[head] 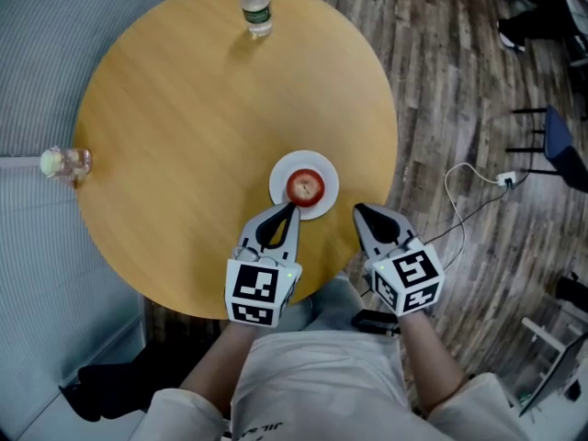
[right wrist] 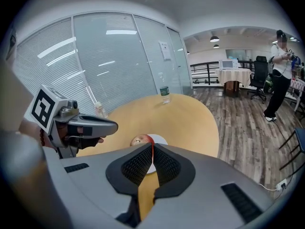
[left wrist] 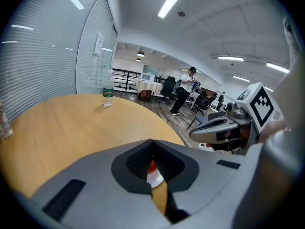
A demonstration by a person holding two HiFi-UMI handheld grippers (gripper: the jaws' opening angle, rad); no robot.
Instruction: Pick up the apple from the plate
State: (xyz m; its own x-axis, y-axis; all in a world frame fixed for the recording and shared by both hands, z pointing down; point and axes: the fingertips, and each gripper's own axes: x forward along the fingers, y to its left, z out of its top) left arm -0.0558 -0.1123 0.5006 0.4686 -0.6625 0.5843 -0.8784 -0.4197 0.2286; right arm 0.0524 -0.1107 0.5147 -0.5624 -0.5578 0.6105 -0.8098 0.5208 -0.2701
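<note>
A red apple [head: 305, 186] lies on a small white plate [head: 280, 177] near the front right of the round wooden table [head: 184, 136]. My left gripper [head: 293, 208] is shut and empty, its tip just at the plate's near rim, short of the apple. My right gripper [head: 358, 209] is also shut and empty, to the right of the plate near the table's edge. In the left gripper view a sliver of apple [left wrist: 151, 167] and plate [left wrist: 155, 177] shows through the closed jaws. The right gripper view shows the apple [right wrist: 138, 140] ahead to the left.
A water bottle [head: 256, 7] stands at the table's far edge. A small clear glass [head: 64, 163] sits at the left edge. A cable and plug [head: 503, 180] lie on the wooden floor to the right. A person [right wrist: 280, 75] stands far off in the office.
</note>
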